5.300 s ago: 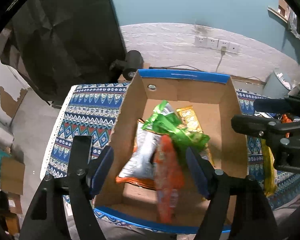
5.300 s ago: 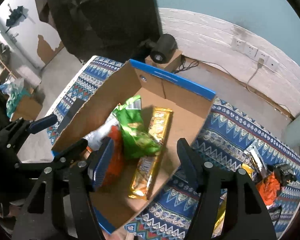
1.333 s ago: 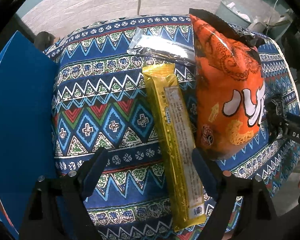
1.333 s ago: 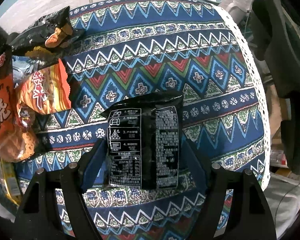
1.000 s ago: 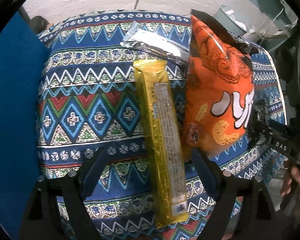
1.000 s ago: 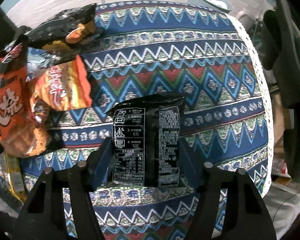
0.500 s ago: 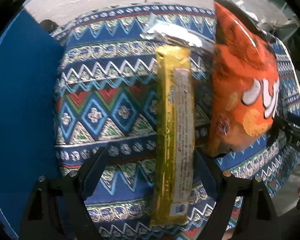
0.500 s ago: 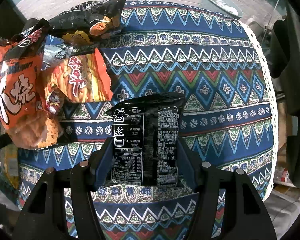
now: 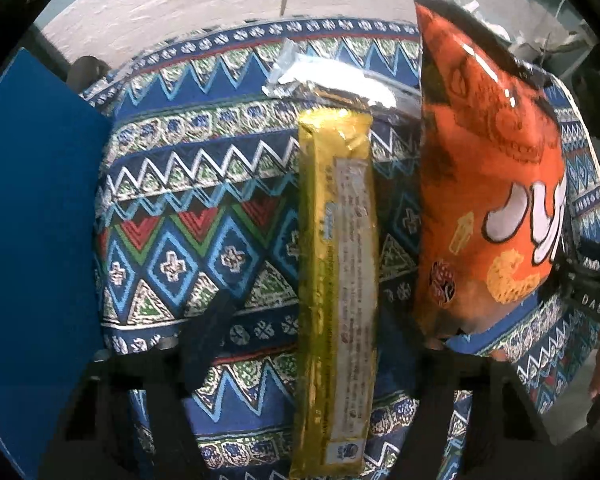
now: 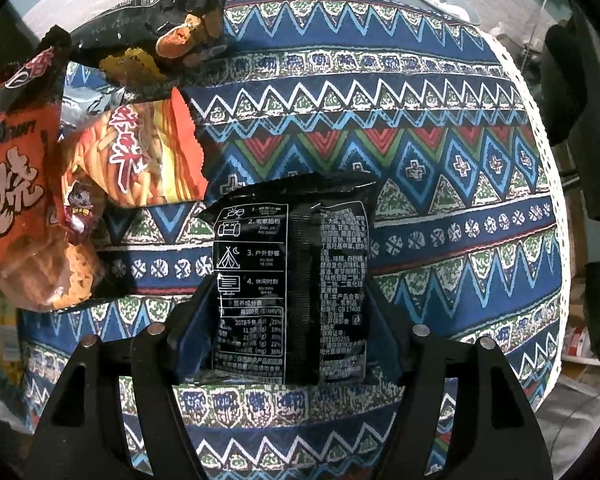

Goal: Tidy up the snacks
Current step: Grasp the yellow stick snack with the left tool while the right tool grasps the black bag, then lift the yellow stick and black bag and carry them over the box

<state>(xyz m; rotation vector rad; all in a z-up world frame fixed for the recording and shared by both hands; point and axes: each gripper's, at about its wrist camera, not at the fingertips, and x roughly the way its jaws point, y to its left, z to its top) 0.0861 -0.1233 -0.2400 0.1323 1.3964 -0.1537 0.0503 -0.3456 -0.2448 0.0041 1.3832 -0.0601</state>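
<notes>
A long yellow packet point(image 9: 336, 280) lies lengthwise on the patterned cloth point(image 9: 188, 208). My left gripper point(image 9: 308, 320) points down over it with the packet between its fingers. The jaws are closing; a strip of cloth still shows between the left finger point(image 9: 208, 336) and the packet. My right gripper point(image 10: 288, 300) is shut on a black packet point(image 10: 292, 280), print side up, just above the cloth point(image 10: 440, 160); its jaws are easing open slightly while the pads still touch the packet's sides.
A big orange bag point(image 9: 488, 184) leans right of the yellow packet, over a silver packet point(image 9: 332, 84). The blue box wall point(image 9: 36, 240) stands at the left. A red-orange snack bag point(image 10: 140, 156) and a black chip bag point(image 10: 152, 20) lie left of the right gripper. The cloth's lace edge point(image 10: 556, 200) curves along the right.
The left gripper has sunk toward the yellow packet and its fingers have drawn closer together. In the right view the cloth and orange bags slid rightward while the black packet stayed between the fingers.
</notes>
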